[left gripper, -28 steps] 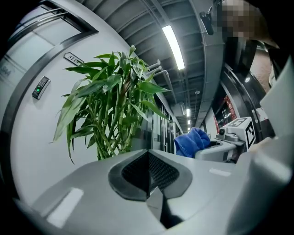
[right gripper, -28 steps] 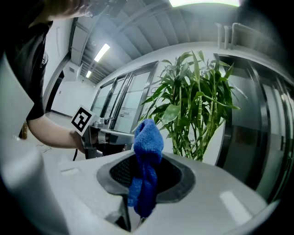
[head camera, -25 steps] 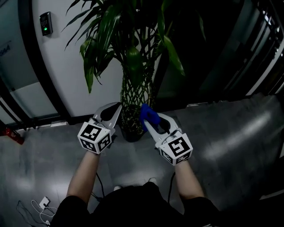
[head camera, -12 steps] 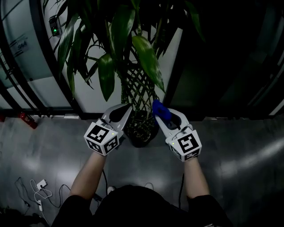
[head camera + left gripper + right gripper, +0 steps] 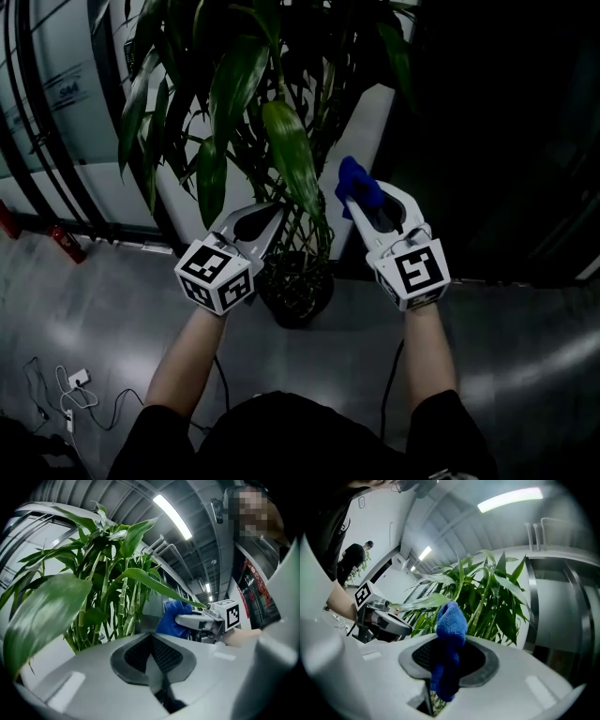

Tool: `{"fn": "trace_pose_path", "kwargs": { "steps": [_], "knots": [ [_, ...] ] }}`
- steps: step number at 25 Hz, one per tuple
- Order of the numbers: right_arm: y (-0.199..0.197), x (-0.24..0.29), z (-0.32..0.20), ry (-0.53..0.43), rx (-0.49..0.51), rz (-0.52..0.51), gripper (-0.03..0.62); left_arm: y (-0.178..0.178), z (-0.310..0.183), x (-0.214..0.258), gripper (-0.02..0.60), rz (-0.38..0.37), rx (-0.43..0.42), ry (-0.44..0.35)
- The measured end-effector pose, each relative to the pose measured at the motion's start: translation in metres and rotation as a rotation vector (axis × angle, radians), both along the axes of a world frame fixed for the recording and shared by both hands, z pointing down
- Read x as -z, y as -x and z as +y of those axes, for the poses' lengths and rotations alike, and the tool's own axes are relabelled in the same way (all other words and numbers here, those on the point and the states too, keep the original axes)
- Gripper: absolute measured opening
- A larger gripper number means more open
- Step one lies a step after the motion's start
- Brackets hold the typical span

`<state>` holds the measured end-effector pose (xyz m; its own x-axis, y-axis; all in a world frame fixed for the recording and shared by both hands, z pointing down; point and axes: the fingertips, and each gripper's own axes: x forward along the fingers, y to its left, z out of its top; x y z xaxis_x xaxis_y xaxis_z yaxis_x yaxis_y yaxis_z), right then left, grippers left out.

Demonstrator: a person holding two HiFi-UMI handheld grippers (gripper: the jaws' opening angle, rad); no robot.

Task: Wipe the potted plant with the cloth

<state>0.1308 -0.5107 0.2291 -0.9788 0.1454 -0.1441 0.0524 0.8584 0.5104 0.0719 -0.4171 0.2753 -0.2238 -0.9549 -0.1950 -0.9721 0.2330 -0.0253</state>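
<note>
Two grippers hovering at the potted plant (image 5: pixel 239 84) in the head view. Left gripper (image 5: pixel 274 210) sitting at centre left, just beside the long drooping leaf (image 5: pixel 291 155). Right gripper (image 5: pixel 364 195) hanging at centre right, blue cloth (image 5: pixel 353 176) bunched at its tip, near the foliage but not clearly touching. Pot (image 5: pixel 296 292) standing on the grey floor (image 5: pixel 525 356), lower centre of the frame.

Switching to the left gripper view: jaws pressing together, gripping nothing. Stalks and leaves filling the left half, cloth showing at centre right.

Moving to the right gripper view: jaws clamping on the cloth, tuft poking up at centre, leaves spreading just behind it.

Judging the step as the approach to a leaf, with wiping seemingly not yet begun. Calling next for laying the cloth flat on a leaf face and stroking along it, perhaps steadying that leaf from below with the left gripper.
</note>
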Motion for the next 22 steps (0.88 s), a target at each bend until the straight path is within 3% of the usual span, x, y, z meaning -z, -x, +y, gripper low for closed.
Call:
{"fn": "trace_pose_path", "kwargs": {
  "steps": [6,11,15,22],
  "knots": [
    [0.008,0.086,0.019,-0.135,-0.065,-0.145,0.112,0.019,-0.009,0.042,0.006,-0.019,0.018,-0.033],
    [0.015,0.132,0.043,-0.213,-0.009,-0.213,0.112,0.035,-0.014,0.062,0.006,-0.031,0.046,-0.041],
    [0.029,0.140,0.065,-0.293,0.006,-0.209,0.112,0.041,-0.013,0.067,0.006,-0.051,0.053,-0.033],
    [0.054,0.110,0.095,-0.449,0.016,-0.111,0.112,0.038,-0.017,0.073,0.006,-0.067,0.033,-0.031]
  ]
}}
